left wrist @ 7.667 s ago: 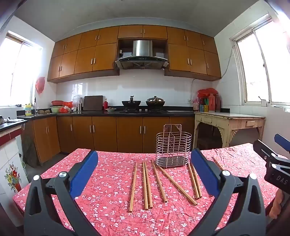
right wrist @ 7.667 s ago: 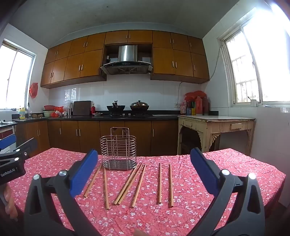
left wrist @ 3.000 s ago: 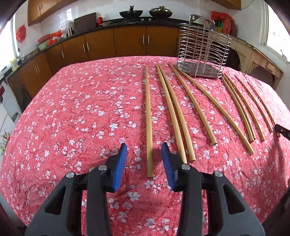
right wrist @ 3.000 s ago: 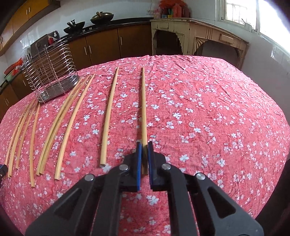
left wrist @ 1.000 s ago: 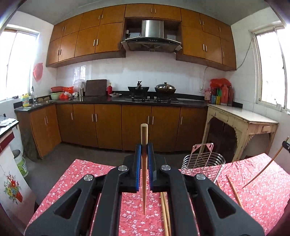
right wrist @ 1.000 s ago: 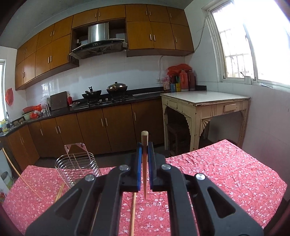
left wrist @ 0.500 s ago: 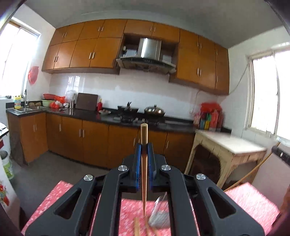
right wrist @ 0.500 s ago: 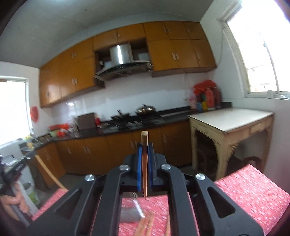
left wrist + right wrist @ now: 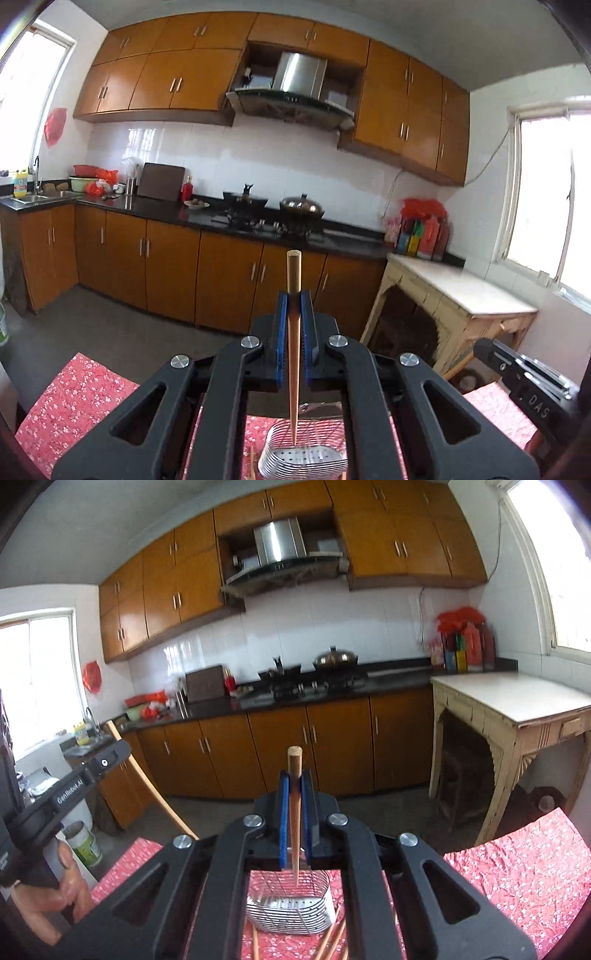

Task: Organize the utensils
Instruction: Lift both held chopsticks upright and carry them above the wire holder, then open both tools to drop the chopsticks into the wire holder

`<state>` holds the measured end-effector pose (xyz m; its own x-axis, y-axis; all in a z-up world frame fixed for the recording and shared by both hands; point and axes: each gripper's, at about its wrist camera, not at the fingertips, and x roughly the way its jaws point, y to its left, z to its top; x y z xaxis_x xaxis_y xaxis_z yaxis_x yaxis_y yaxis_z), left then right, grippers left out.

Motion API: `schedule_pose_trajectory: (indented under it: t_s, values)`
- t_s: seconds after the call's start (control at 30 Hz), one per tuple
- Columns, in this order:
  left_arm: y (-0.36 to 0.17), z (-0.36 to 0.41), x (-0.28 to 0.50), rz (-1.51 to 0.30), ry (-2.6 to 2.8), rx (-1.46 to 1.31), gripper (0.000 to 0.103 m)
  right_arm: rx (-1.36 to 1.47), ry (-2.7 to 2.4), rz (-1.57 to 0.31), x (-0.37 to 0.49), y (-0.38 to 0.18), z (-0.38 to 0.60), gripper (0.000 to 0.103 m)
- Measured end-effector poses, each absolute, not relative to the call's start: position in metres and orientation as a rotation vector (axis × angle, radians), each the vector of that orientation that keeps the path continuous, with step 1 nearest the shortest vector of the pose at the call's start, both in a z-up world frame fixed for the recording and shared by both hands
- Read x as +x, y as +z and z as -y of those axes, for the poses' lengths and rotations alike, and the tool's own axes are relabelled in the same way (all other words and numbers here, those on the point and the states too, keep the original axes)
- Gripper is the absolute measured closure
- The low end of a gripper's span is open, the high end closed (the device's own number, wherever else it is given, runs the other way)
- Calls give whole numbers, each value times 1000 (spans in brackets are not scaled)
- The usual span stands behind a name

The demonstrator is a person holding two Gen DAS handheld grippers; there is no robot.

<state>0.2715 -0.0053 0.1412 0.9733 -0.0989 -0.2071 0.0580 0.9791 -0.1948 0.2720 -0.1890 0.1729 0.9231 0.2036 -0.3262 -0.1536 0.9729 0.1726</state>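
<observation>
At the far left of the right wrist view, the person's left hand (image 9: 51,897) holds the black handle of the left gripper (image 9: 294,321), whose chopstick (image 9: 147,775) shows as a pale slanted stick running from near the sink corner down toward the red flowered cloth (image 9: 517,878) that covers the counter. In the left wrist view that gripper is clenched on the chopstick: the two blue pads (image 9: 282,332) press against it from either side, its blunt end stands up above the fingertips and its thin end points down over the wire utensil basket (image 9: 303,461). The basket sits on the cloth directly below, its perforated floor visible (whether the tip is already inside the rim, I cannot tell).

Further right, the right gripper (image 9: 294,801) grasps a second chopstick (image 9: 294,812) in the same way, blunt end up, pads tight on its shaft, thin end hanging above the basket's open top (image 9: 291,901). More chopsticks (image 9: 332,941) lie flat on the cloth beside the basket's near side, some just beside its base.

At the right edge of the left wrist view, the black body of the right gripper's handle shows, close to the basket.
</observation>
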Motion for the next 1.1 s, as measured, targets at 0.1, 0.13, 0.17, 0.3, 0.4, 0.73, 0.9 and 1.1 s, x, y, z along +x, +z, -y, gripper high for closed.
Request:
schedule_pose_trajectory:
  t_s: [0.1, 0.13, 0.17, 0.3, 0.4, 0.73, 0.9, 1.1]
  values:
    - [129, 9, 285, -251, -69, -169, 96, 143, 190, -391, 289, 158, 189, 96]
    - [126, 9, 289, -264, -66, -168, 96, 147, 189, -408, 297, 154, 190, 96]
    - [122, 9, 294, -277, -60, -162, 96, 151, 190, -421, 302, 150, 190, 96]
    - [114, 12, 309, -302, -43, -131, 96, 167, 182, -456, 327, 137, 191, 95]
    - [111, 5, 314, -318, -22, -148, 95, 172, 137, -440, 331, 135, 195, 90]
    - [116, -39, 288, -313, 25, -196, 86, 225, 7, -387, 292, 130, 247, 71]
    - [109, -59, 254, -297, 42, -195, 68, 223, -61, -400, 260, 108, 273, 70]
    - [60, -70, 218, -368, 45, -165, 62, 209, -90, -530, 229, 34, 285, 70]
